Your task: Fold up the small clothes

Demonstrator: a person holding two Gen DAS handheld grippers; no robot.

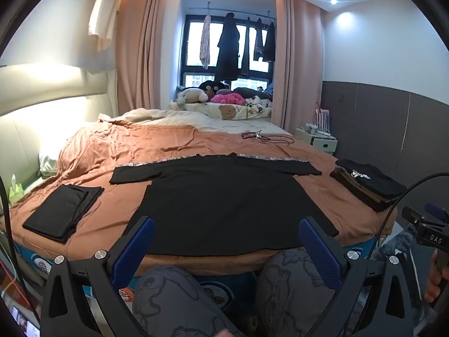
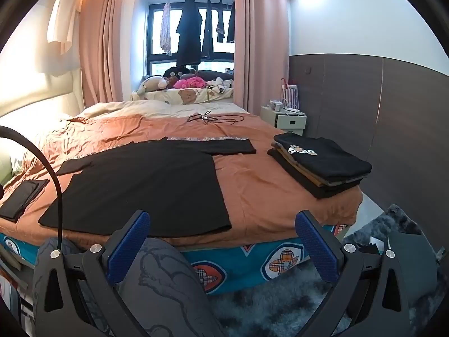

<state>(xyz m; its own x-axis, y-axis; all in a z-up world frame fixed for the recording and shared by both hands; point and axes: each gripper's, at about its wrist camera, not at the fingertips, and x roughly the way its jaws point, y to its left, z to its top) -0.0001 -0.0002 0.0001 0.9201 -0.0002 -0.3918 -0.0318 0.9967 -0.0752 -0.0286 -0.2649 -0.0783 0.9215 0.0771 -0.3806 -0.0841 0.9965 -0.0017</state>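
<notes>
Both of my grippers stand with jaws wide apart and nothing between them: the left gripper (image 1: 226, 248) hovers over my knees at the foot of the bed, the right gripper (image 2: 221, 241) just off the bed's near edge. Directly ahead, the black long-sleeved shirt (image 1: 224, 205) lies flat on the orange bedspread (image 1: 157, 143), sleeves spread sideways; its hem reaches the mattress edge. A folded black garment (image 1: 63, 210) lies to its left, a stack of folded clothes (image 2: 320, 165) to its right. The top item of the stack carries a white print, which I cannot read. In the left view, the right-hand tool at the frame edge bears the letters "DAS", cut off. Cables (image 2: 216, 118) lie farther up the bed.
</notes>
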